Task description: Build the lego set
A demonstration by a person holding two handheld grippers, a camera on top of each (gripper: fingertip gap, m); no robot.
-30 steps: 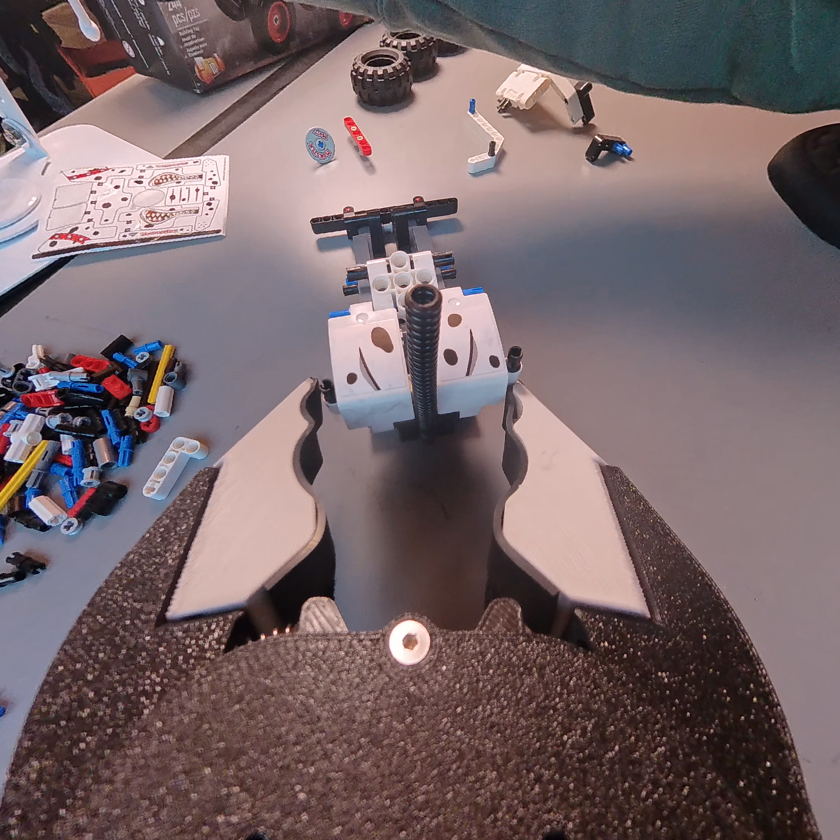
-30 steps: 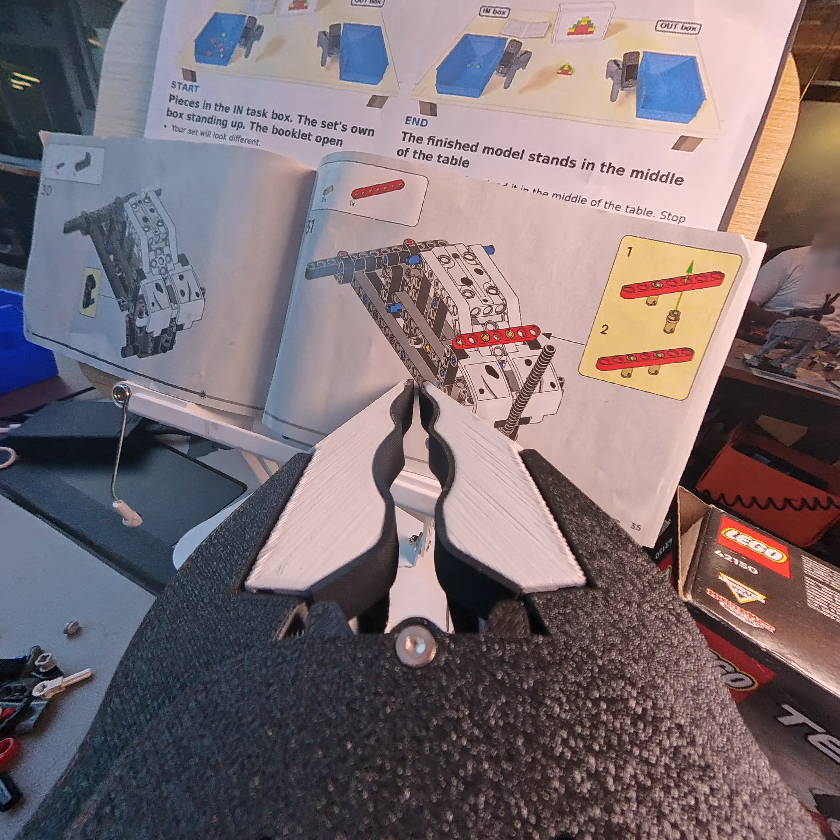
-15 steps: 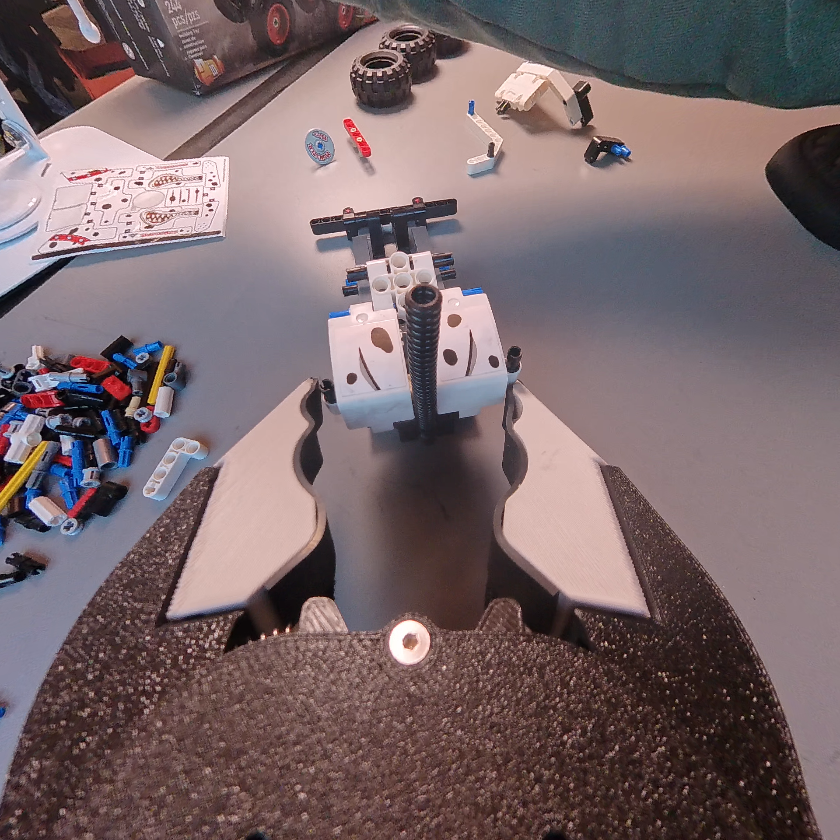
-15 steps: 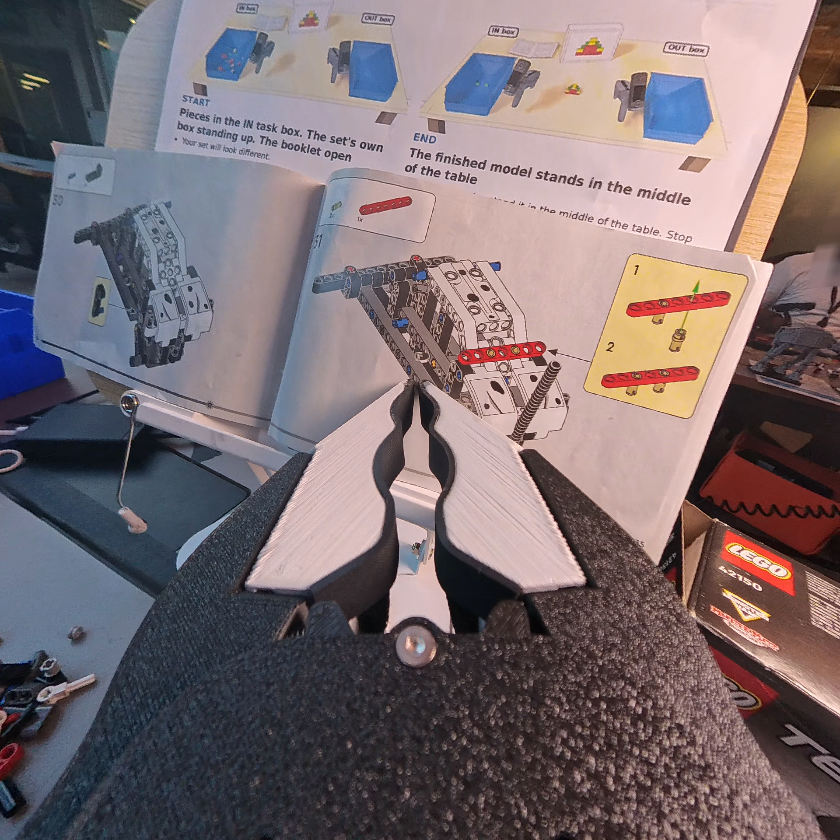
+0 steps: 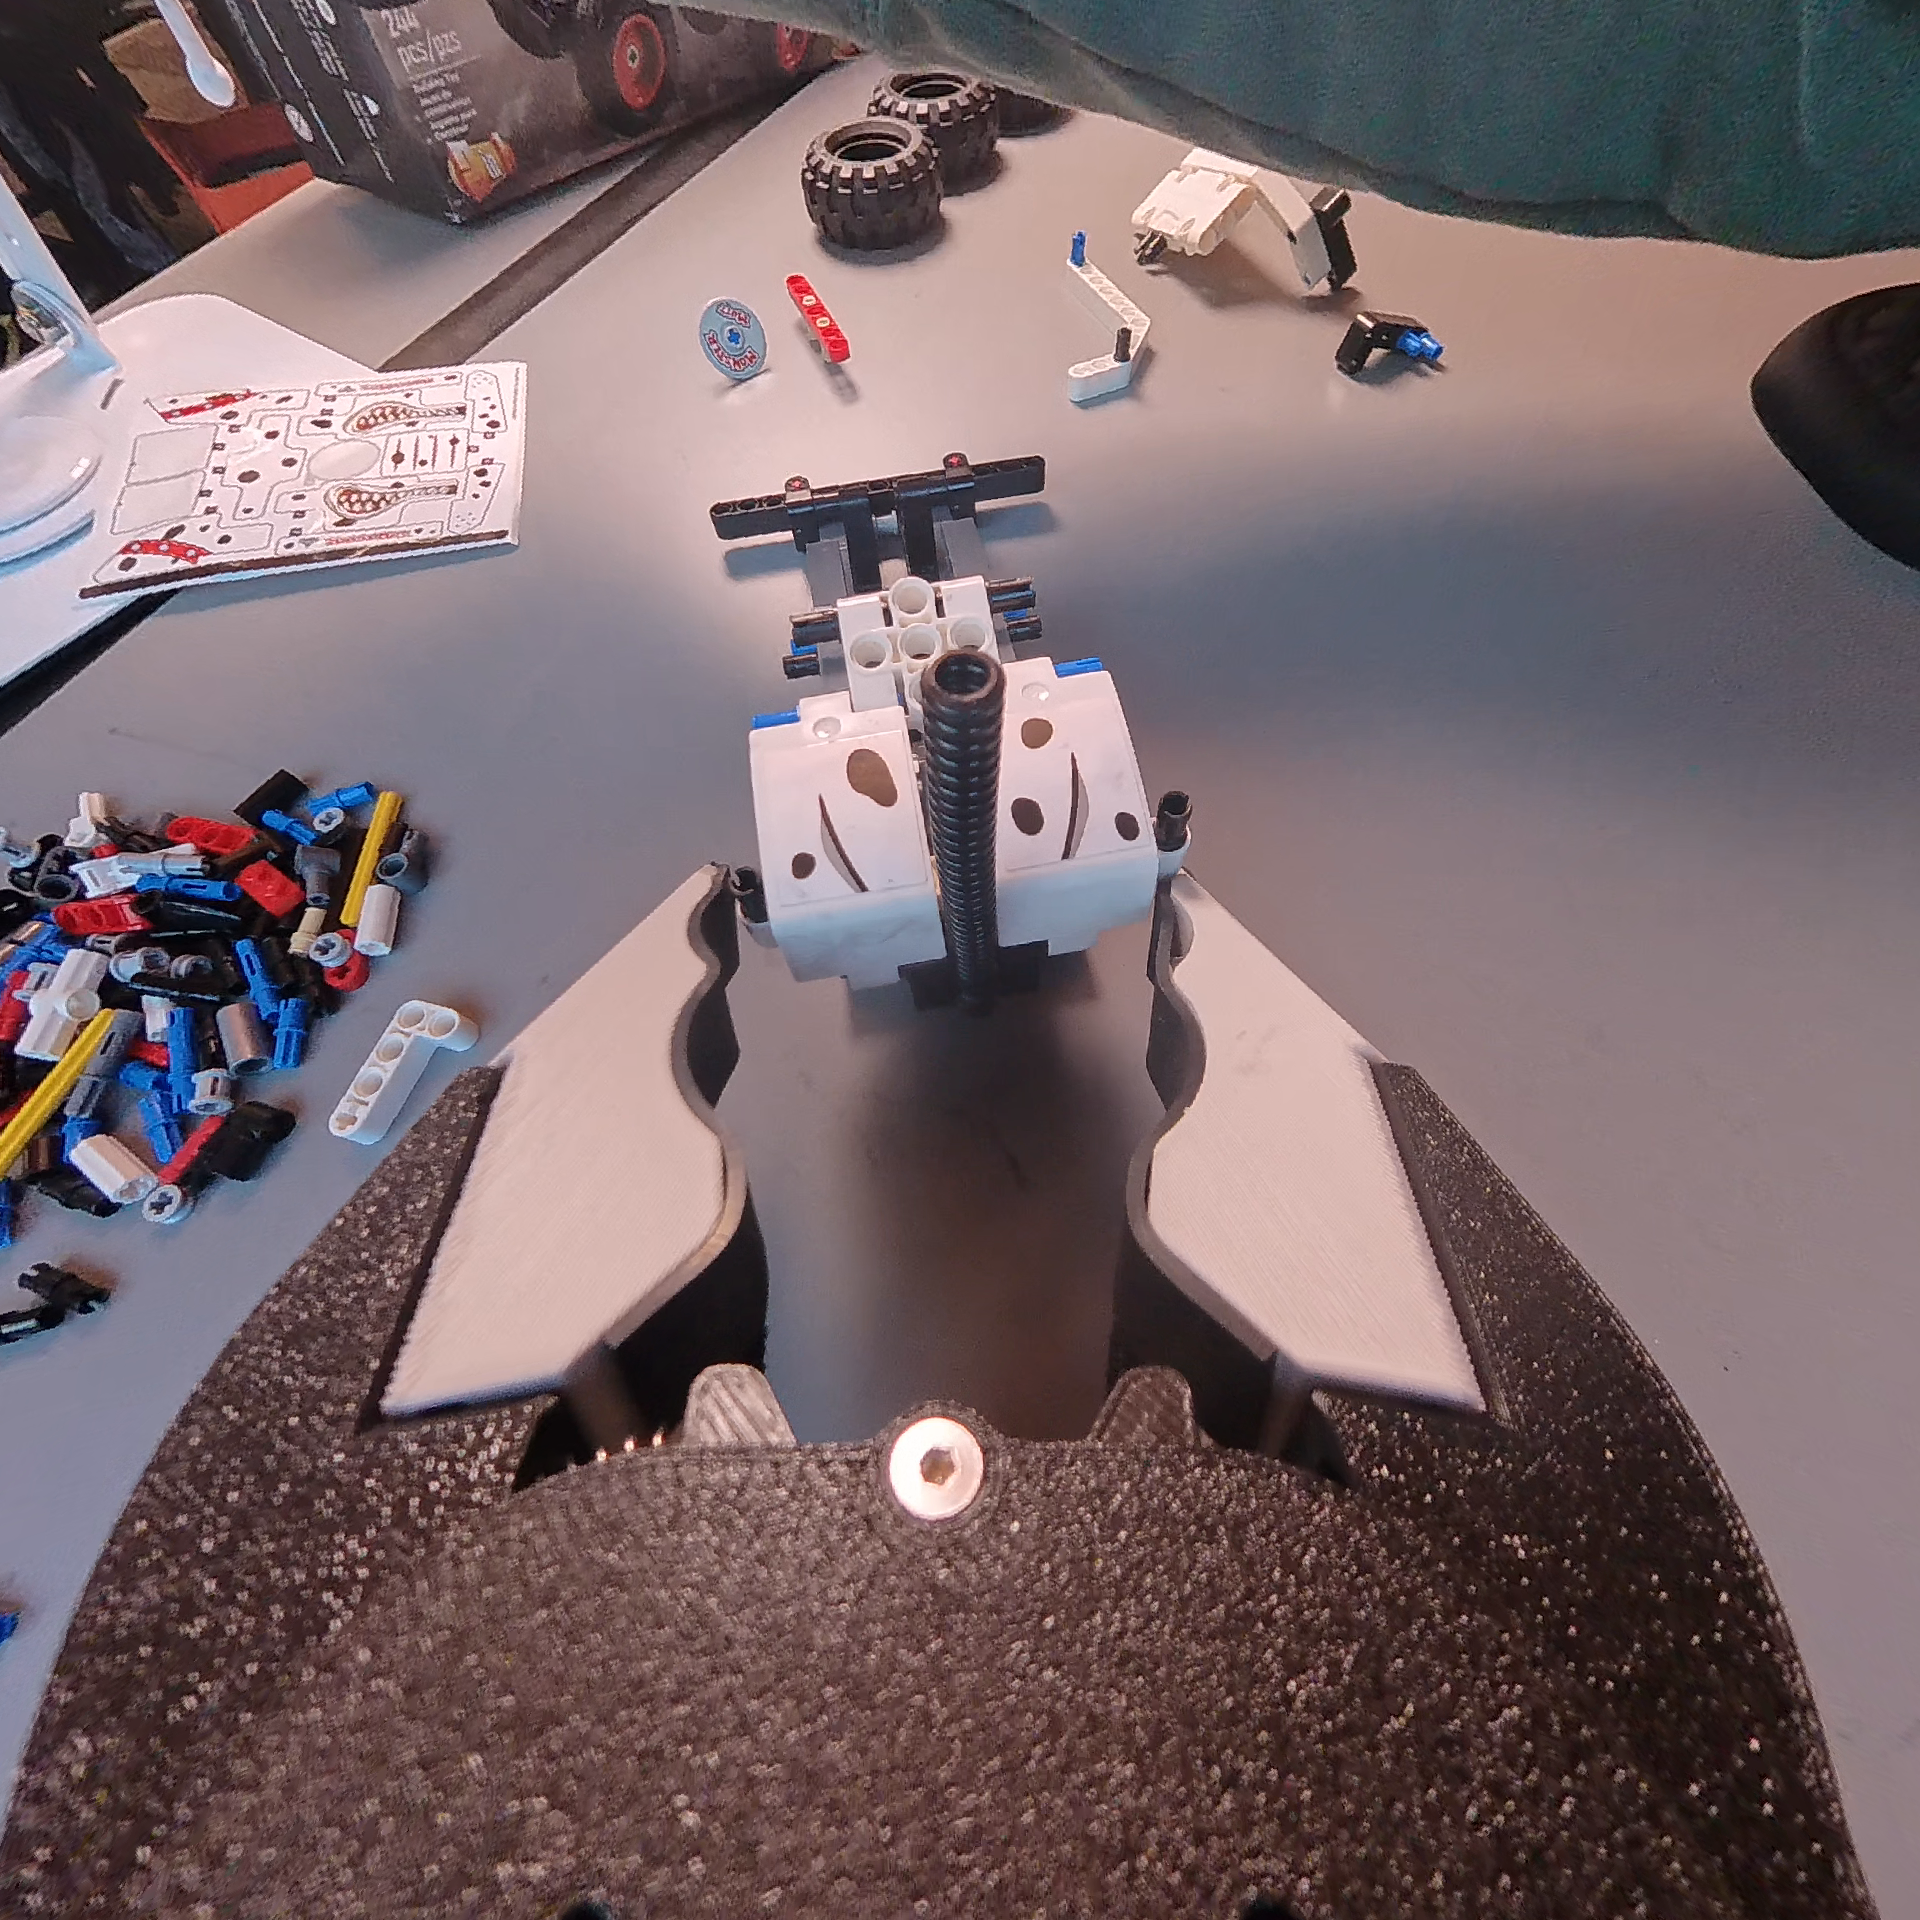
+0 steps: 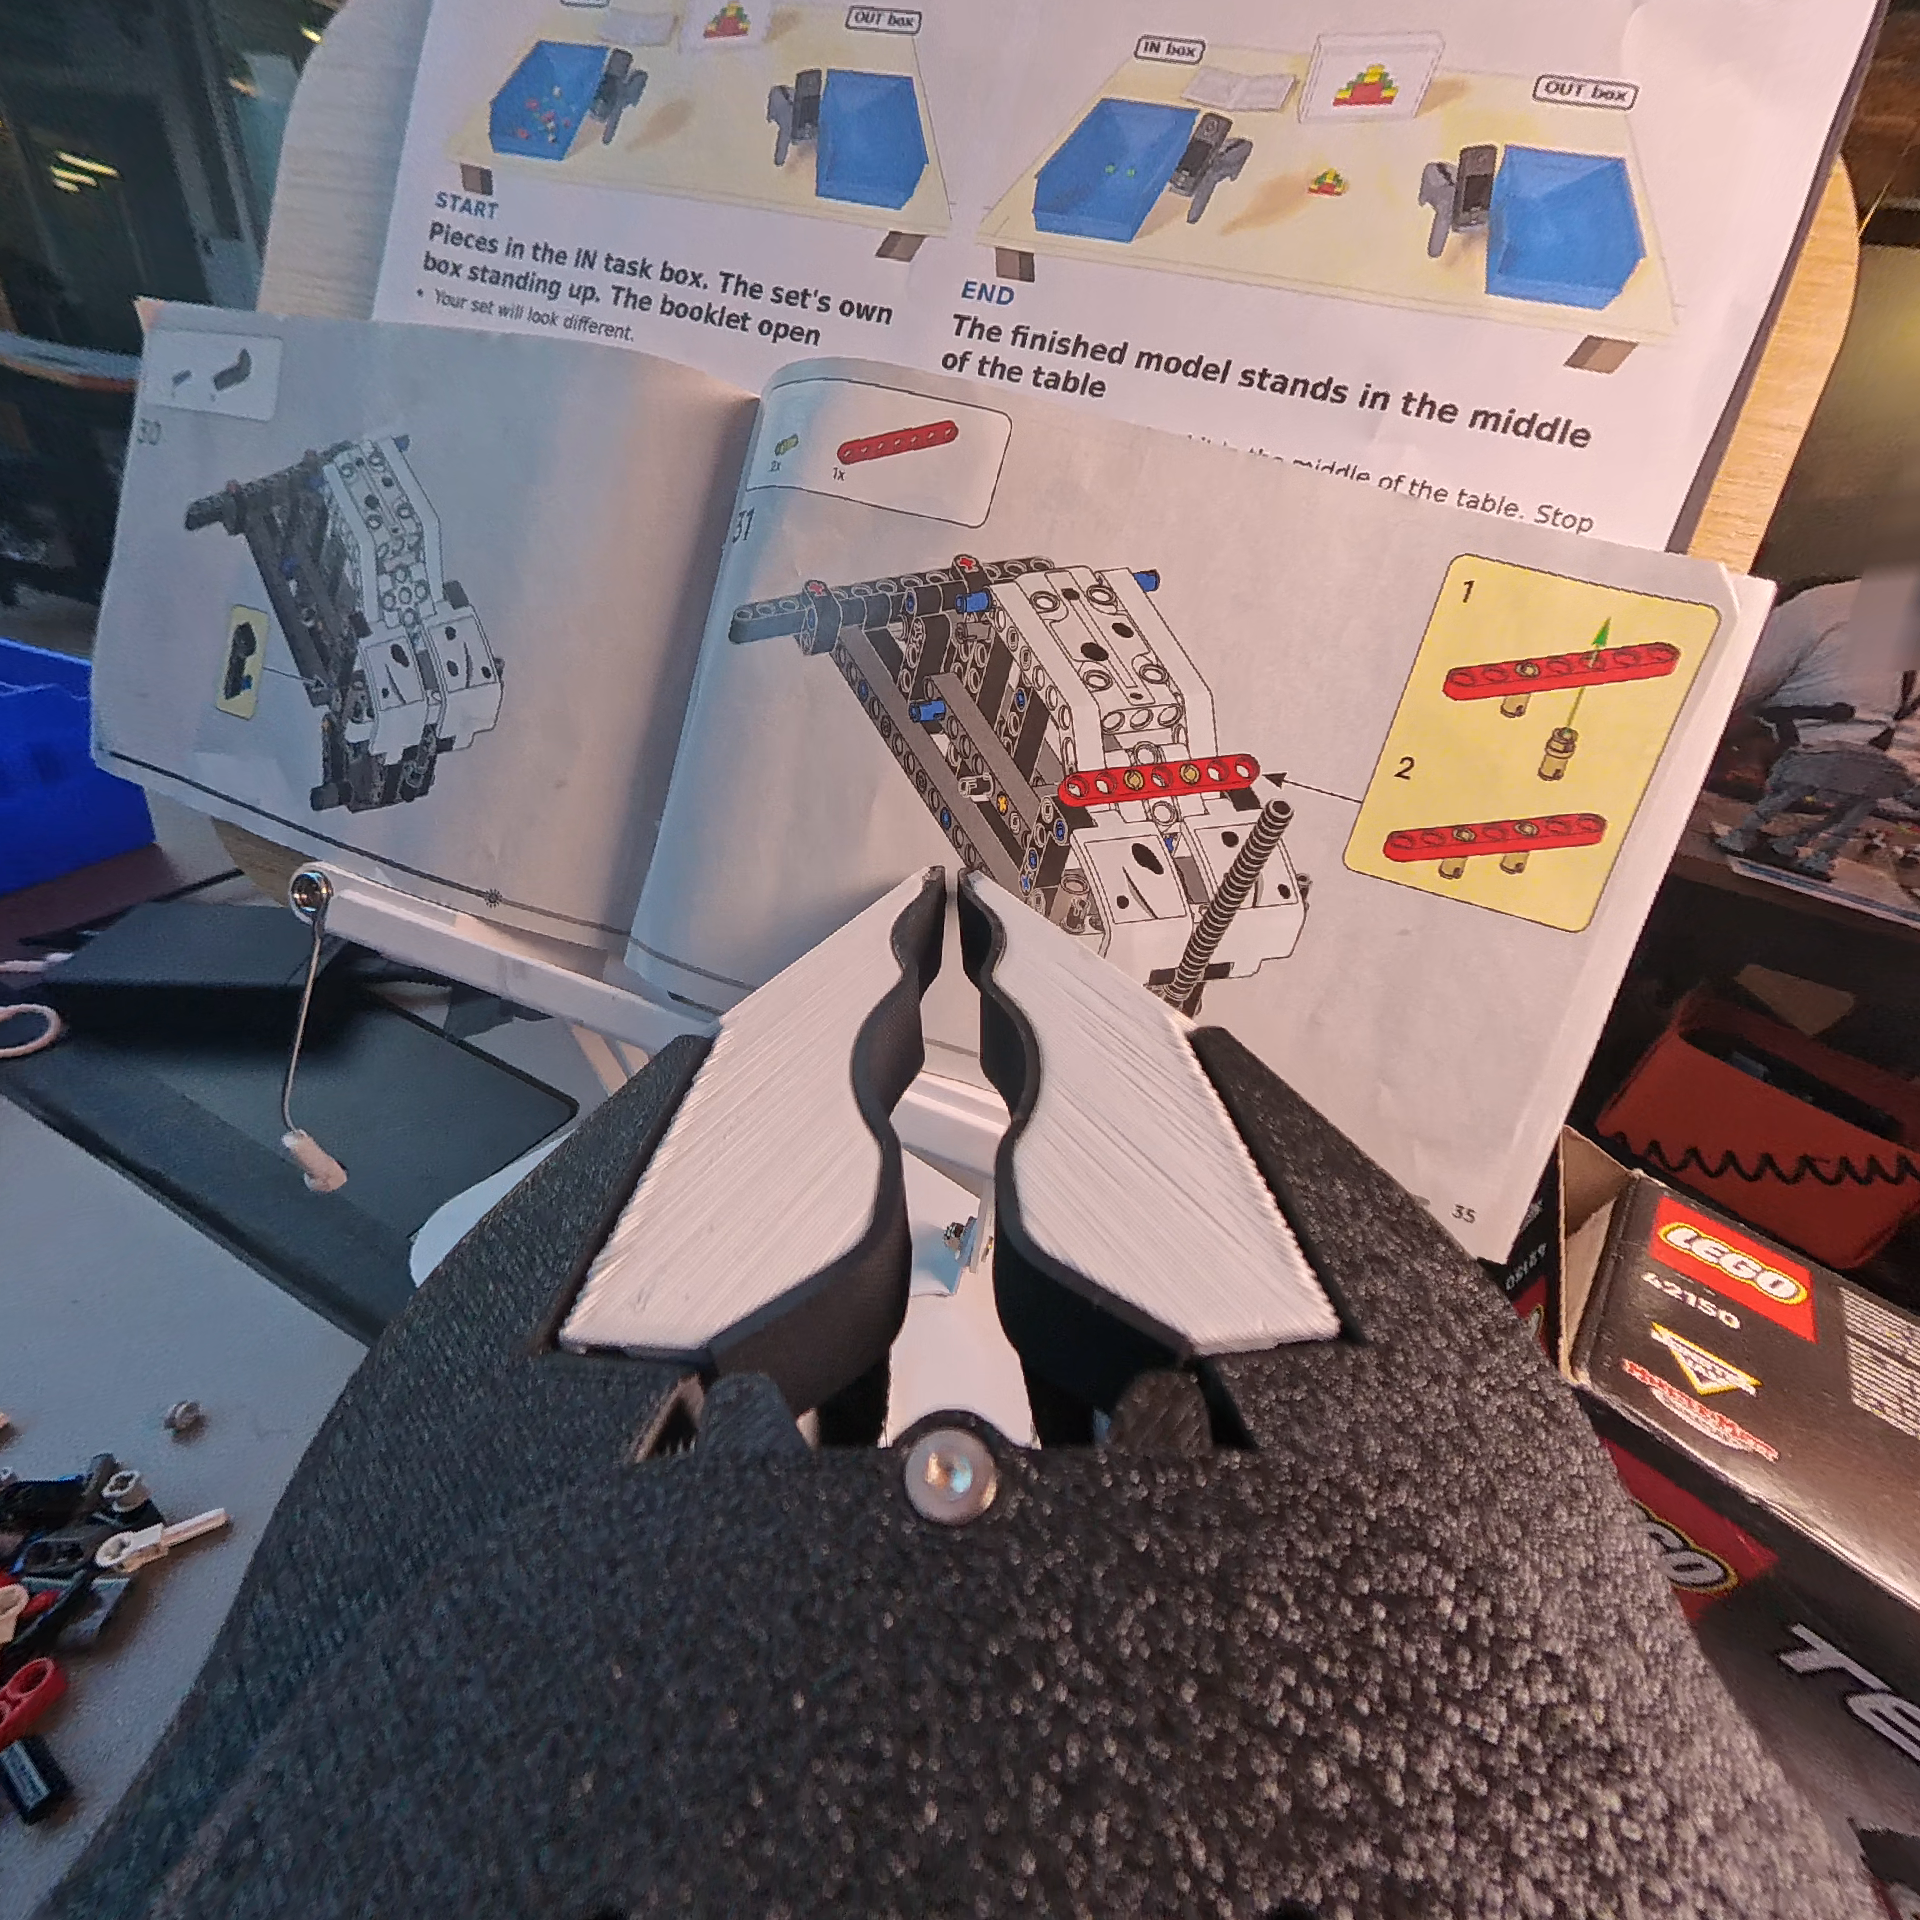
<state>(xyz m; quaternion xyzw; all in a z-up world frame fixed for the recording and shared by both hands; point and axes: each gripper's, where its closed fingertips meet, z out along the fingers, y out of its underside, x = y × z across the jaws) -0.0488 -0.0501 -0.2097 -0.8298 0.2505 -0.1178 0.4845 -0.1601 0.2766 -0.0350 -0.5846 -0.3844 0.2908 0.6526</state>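
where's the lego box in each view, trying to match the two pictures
Left wrist view: the dark lego box sits at the top left, at the far edge of the grey table, behind the two black tyres.
Right wrist view: the lego box is at the lower right edge, its flap open, beside the open instruction booklet.
Shared landmark: the pile of loose pieces, at the left in both views.

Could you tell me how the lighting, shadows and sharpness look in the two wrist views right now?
Left wrist view: warm light from the upper left; the left tool throws a dark shadow on the grey table below the sharp white model; wide-angle bending at the edges. Right wrist view: the booklet is evenly lit and readable; the shut right tool is sharp; the background is dim.
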